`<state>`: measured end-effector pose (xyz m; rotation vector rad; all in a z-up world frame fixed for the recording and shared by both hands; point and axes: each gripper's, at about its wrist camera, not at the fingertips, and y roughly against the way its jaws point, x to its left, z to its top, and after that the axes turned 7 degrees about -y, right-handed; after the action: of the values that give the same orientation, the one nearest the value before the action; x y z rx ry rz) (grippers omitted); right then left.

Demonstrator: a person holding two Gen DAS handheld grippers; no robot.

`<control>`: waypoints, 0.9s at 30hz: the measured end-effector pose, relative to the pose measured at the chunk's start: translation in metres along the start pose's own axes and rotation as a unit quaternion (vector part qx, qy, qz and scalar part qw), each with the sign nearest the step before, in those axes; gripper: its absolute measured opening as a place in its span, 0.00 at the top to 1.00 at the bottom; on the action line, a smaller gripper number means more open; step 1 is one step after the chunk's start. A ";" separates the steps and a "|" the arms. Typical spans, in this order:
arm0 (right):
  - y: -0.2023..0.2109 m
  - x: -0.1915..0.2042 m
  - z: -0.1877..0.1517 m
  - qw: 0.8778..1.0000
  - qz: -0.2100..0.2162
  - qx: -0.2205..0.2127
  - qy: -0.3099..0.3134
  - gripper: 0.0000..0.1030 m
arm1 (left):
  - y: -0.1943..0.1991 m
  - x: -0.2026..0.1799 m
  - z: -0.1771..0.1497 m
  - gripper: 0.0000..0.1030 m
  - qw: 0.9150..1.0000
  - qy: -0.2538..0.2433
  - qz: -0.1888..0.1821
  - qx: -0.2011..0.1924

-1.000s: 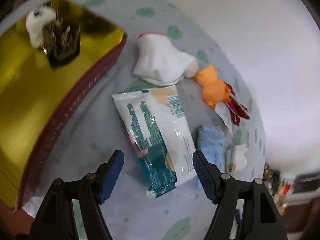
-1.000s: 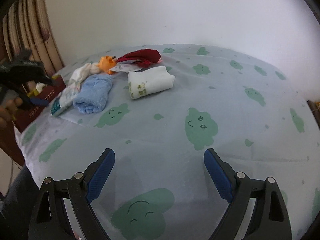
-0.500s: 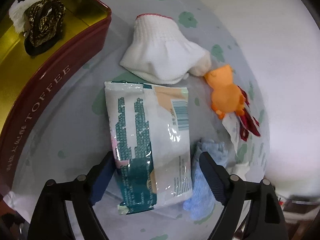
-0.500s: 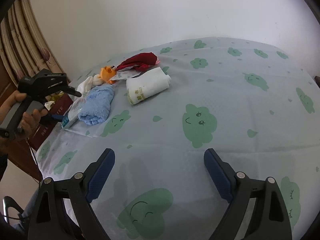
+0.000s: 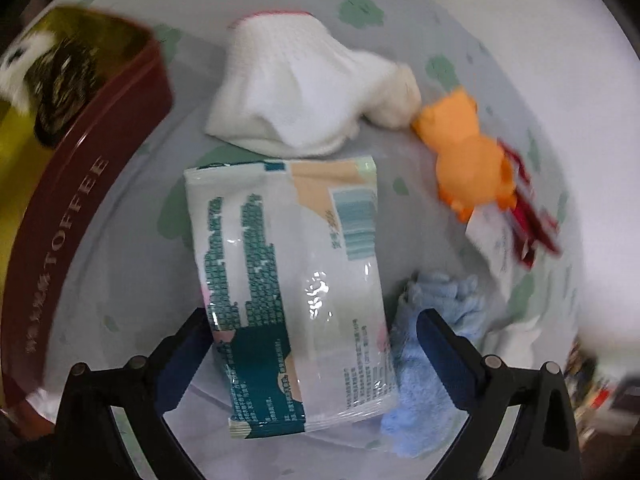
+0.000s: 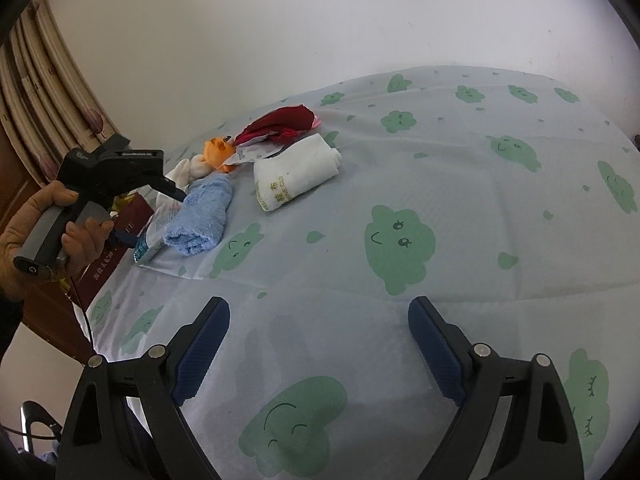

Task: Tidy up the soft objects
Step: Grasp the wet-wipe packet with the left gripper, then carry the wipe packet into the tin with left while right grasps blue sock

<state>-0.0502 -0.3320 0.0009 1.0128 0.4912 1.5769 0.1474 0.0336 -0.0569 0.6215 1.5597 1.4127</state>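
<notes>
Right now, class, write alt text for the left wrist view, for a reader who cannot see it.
The open left gripper straddles a plastic wet-wipe pack lying on a cloud-print sheet. Beyond it lie a white glove and an orange plush toy; a blue towel sits right, a red toffee tin left.

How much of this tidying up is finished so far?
Little so far: the dark red toffee tin holds only a white-and-brown furry toy. In hand: the open left gripper straddles the plastic tissue pack, not yet gripped. Left on the bed: white knit glove, orange plush toy, blue towel, white rolled cloth, red cloth. The right gripper is open, empty.
</notes>
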 end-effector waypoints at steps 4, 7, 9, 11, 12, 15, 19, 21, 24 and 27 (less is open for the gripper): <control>0.000 0.000 0.000 1.000 0.001 0.001 0.000 0.10 | 0.000 0.010 0.004 0.04 0.999 0.031 0.001 0.012; -0.001 0.000 0.000 1.000 0.002 0.002 -0.001 0.09 | 0.000 0.008 0.006 0.17 0.999 0.023 0.032 0.021; -0.001 0.000 0.000 1.000 0.003 0.003 -0.002 0.08 | -0.001 0.004 0.012 0.27 0.999 0.020 0.041 0.021; -0.001 0.000 -0.001 1.000 0.003 0.003 -0.001 0.08 | 0.000 0.005 0.014 0.30 0.999 0.016 0.035 0.024; -0.001 0.000 -0.001 1.000 0.003 0.003 -0.001 0.08 | 0.005 0.009 0.015 0.32 0.999 0.016 0.032 0.021; -0.001 0.000 -0.001 1.000 0.005 0.003 -0.001 0.08 | 0.013 0.016 0.011 0.44 1.000 0.000 0.020 0.007; 0.000 0.000 -0.001 1.000 0.006 0.004 -0.002 0.08 | 0.029 0.023 -0.011 0.48 0.999 -0.031 -0.017 -0.017; -0.001 0.003 -0.001 1.000 -0.002 0.006 0.005 0.08 | 0.042 0.030 -0.025 0.48 0.998 -0.041 -0.043 -0.028; -0.003 0.008 -0.002 1.000 -0.012 0.009 0.013 0.08 | 0.059 0.036 -0.047 0.48 0.994 -0.067 -0.066 -0.051; 0.000 0.016 0.001 1.000 0.005 0.008 0.012 0.07 | 0.071 0.043 -0.065 0.48 0.990 -0.089 -0.078 -0.070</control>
<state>-0.0491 -0.3166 0.0068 1.0099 0.5166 1.5988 0.0569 0.0526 -0.0066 0.5152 1.3271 1.2986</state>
